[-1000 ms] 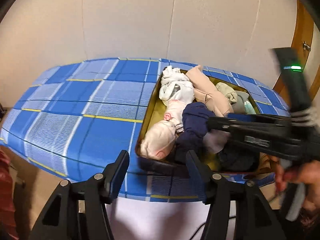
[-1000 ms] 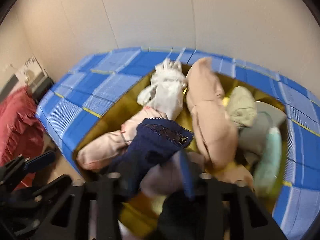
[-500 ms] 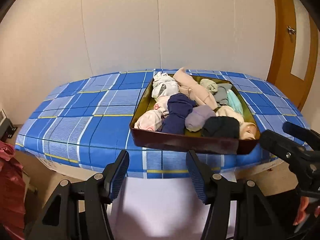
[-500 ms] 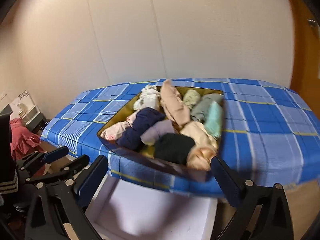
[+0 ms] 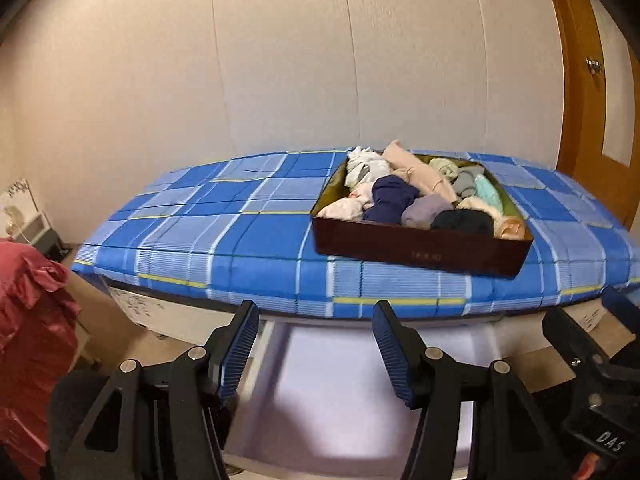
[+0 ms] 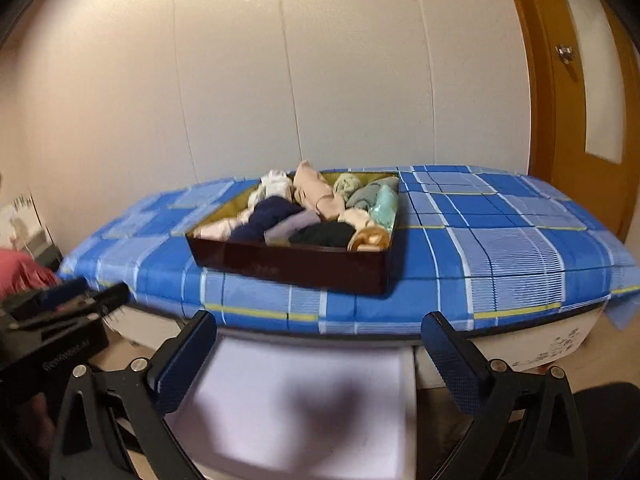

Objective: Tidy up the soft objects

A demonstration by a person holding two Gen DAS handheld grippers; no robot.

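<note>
A dark brown tray (image 5: 420, 248) stands on the blue plaid table top, packed with several rolled soft items. Among them are a navy roll (image 5: 388, 200), a lavender roll (image 5: 426, 210), a black roll (image 5: 462, 222) and a long peach piece (image 5: 416, 172). The right wrist view shows the same tray (image 6: 292, 268) and navy roll (image 6: 268, 214). My left gripper (image 5: 316, 344) hangs open and empty in front of the table edge, well short of the tray. Beside it, my right gripper (image 6: 318, 344) is open wide with nothing between its fingers.
The blue plaid cloth (image 5: 224, 224) covers the table to the left of the tray. A white open drawer or box (image 6: 304, 400) sits below the table's front edge. A red cloth heap (image 5: 28, 320) lies at the left; a wooden door (image 5: 592, 100) stands at the right.
Both grippers pulled back from over the tray to in front of the table edge. The right gripper let go of the lavender roll, which now lies in the tray, and opened wide.
</note>
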